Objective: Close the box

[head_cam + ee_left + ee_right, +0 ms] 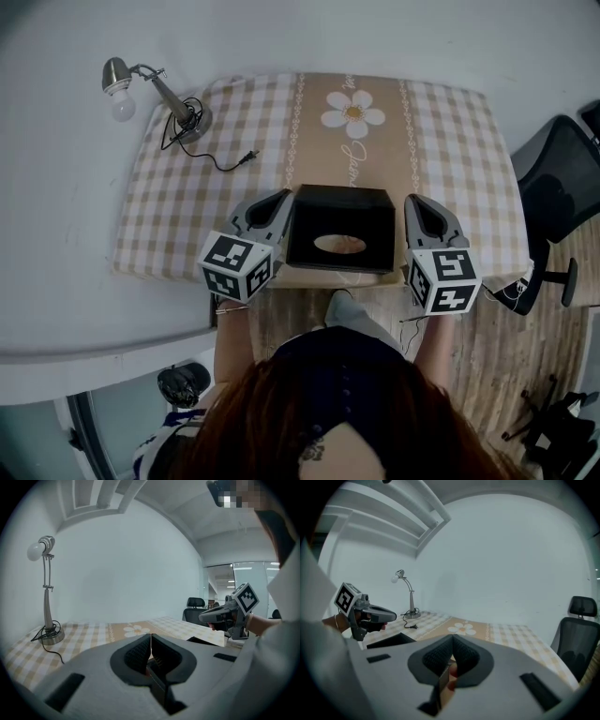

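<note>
Left gripper (278, 199), clenched empty, sits at the box's (339, 225) 9 o'clock; right gripper (418, 202), likewise clenched, at 3 o'clock; the box, by the bench's (178, 225) front edge, looks open; closing seems unstarted, so next likely push a flap down.

Matt black box (339, 225) on a cloth (187, 187); shiny metal lamp (178, 108).

Desk lamp (165, 92) on checked tablecloth (187, 208)

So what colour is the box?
The box is black. The head view shows it best, looking down on it between the two grippers.
</note>
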Tool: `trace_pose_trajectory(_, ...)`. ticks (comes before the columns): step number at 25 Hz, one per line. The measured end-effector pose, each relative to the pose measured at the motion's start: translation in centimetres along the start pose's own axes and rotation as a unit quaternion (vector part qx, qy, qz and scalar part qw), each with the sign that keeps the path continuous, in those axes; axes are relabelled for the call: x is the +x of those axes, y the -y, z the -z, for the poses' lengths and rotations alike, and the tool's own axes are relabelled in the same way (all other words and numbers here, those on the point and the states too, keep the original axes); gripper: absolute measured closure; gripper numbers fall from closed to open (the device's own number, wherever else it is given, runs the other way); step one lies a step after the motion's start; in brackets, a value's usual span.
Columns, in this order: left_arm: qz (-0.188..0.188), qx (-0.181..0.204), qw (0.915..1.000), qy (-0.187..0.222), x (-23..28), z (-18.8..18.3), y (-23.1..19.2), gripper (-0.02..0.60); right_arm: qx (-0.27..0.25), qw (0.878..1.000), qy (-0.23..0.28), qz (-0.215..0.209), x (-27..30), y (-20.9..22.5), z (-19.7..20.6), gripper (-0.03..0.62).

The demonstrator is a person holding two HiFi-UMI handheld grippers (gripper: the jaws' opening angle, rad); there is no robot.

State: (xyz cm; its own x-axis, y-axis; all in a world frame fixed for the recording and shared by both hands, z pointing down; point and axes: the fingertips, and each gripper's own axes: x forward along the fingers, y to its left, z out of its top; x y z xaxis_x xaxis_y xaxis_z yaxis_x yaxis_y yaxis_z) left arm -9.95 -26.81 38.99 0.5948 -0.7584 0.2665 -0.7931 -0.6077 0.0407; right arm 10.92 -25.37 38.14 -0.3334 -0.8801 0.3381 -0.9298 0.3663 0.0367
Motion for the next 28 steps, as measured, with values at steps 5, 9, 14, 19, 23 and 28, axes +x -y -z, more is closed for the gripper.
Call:
trace_pose_trajectory(5, -0.004, -0.015, 0.9997, -0.020, 0.8, 1.4, -1.0, 0.554, -0.001, 1.000, -0.020, -0.013, 1.1, 0.7, 1.1, 0.577)
trace_pose_trajectory(9, -0.004, -0.023, 0.9990, -0.037, 1.3, 2.6, -1.7, 0.554, 0.002, 0.999, -0.036, -0.022, 2.0, 1.1, 2.1, 0.577)
trace_pose_trajectory(14, -0.005, -0.039, 0.9974, -0.060, 1.8, 4.2, -2.5, 0.554, 0.005, 0.997, -0.061, -0.035, 3.0, 1.6, 3.7, 0.577)
trace_pose_trajectory(19, 0.002, -0.058, 0.9948, -0.084, 2.3, 5.9, -3.0, 0.554, 0.014, 0.994, -0.091, -0.052, 4.2, 1.6, 5.4, 0.577)
trace_pose_trajectory(23, 0.013, -0.070, 0.9920, -0.104, 2.7, 7.4, -3.1, 0.554, 0.026, 0.990, -0.116, -0.070, 4.8, 1.3, 7.1, 0.577)
trace_pose_trajectory(28, 0.019, -0.102, 0.9860, -0.131, 4.6, 7.5, -4.1, 0.554, 0.034, 0.981, -0.160, -0.102, 7.4, 2.3, 6.7, 0.577)
